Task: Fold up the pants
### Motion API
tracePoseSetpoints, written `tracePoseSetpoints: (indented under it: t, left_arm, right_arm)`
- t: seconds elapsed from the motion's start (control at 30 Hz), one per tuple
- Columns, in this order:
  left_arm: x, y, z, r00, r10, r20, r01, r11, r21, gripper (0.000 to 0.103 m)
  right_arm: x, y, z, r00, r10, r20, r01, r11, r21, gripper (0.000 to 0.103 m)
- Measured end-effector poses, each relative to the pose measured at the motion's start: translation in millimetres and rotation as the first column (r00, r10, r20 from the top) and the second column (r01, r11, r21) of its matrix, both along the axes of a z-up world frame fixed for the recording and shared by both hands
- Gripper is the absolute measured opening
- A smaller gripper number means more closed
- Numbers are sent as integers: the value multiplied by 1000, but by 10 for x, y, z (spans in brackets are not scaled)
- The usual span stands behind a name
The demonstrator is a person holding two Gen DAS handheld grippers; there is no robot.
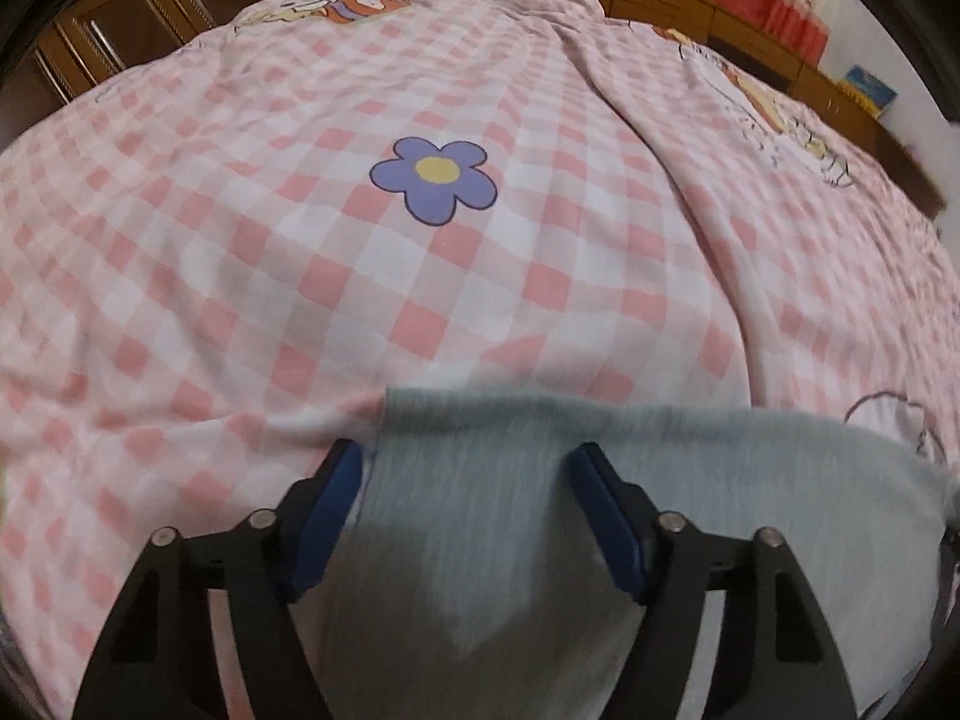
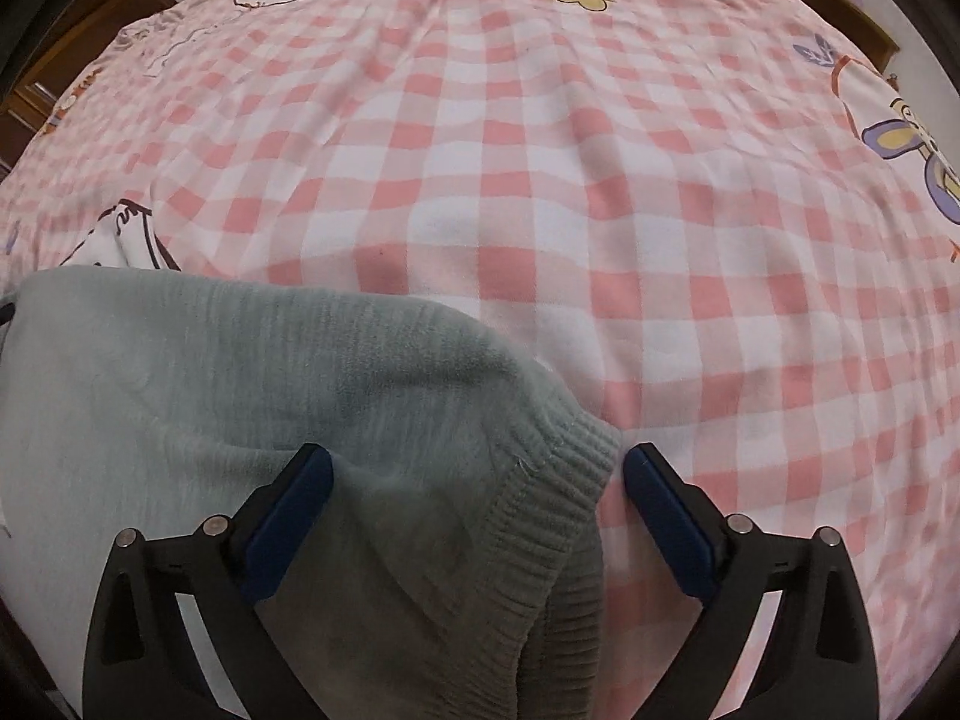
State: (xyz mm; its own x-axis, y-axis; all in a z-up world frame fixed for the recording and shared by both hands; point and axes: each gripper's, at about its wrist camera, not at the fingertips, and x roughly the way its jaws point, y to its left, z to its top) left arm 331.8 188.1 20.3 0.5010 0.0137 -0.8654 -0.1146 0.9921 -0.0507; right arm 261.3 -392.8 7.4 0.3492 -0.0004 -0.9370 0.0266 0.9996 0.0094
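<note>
Right wrist: fuzzy grey pants (image 2: 240, 396), ribbed cuff (image 2: 558, 504).

Pants (image 1: 540, 480) spread on the bed (image 1: 240, 240), at its near edge. In the left wrist view, left gripper (image 1: 465, 462) over the pants' left end, one finger just outside the cloth edge, the other on the cloth; printed flower (image 1: 435, 179) on the bed farther back, cabinets (image 1: 120, 24) behind the bed. In the right wrist view, right gripper (image 2: 477, 468) straddling the ribbed cuff (image 2: 564, 516) at the pants' right end, bare bed beyond and to the right.
</note>
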Motion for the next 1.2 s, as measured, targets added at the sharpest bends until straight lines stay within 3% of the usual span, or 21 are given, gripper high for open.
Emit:
tracePoseSetpoints:
  t: [0.1,0.17,0.23,0.27,0.3,0.33,0.63,0.77,1.03,1.2]
  left_arm:
    - [12,-41,12,1000,-13,7,13,1000,1,63]
    - [-25,-112,46,998,-58,23,58,998,0,29]
    - [-69,-164,75,995,-101,28,101,995,-10,13]
    - [-98,-198,91,991,-126,39,127,992,-25,12]
    - [-123,-226,109,989,-138,47,139,990,-27,12]
    - [-151,-251,135,988,-145,55,147,989,-20,11]
    - [-542,-138,658,977,-140,161,153,986,-73,10]
    - [-819,-57,805,971,-151,183,165,984,-62,10]
    - [-1620,41,900,965,-143,220,163,984,-75,10]
    - [-2089,40,808,963,-151,224,166,985,-48,10]
  right_arm:
    - [-29,2,57,1000,22,16,-22,1000,-2,85]
    - [-96,86,119,998,48,39,-47,999,-11,73]
    - [-159,147,181,996,73,55,-72,997,-10,49]
    - [-194,164,215,995,84,60,-85,996,4,40]
    - [-221,167,249,994,93,65,-95,995,28,25]
    - [-247,173,288,993,94,70,-97,994,40,20]
    - [-671,158,852,963,115,244,-133,989,59,18]
    - [-938,148,1008,949,136,286,-160,985,61,18]
    - [-1552,196,1144,925,231,303,-249,968,24,18]
    - [-1908,295,915,926,294,237,-294,955,-35,18]
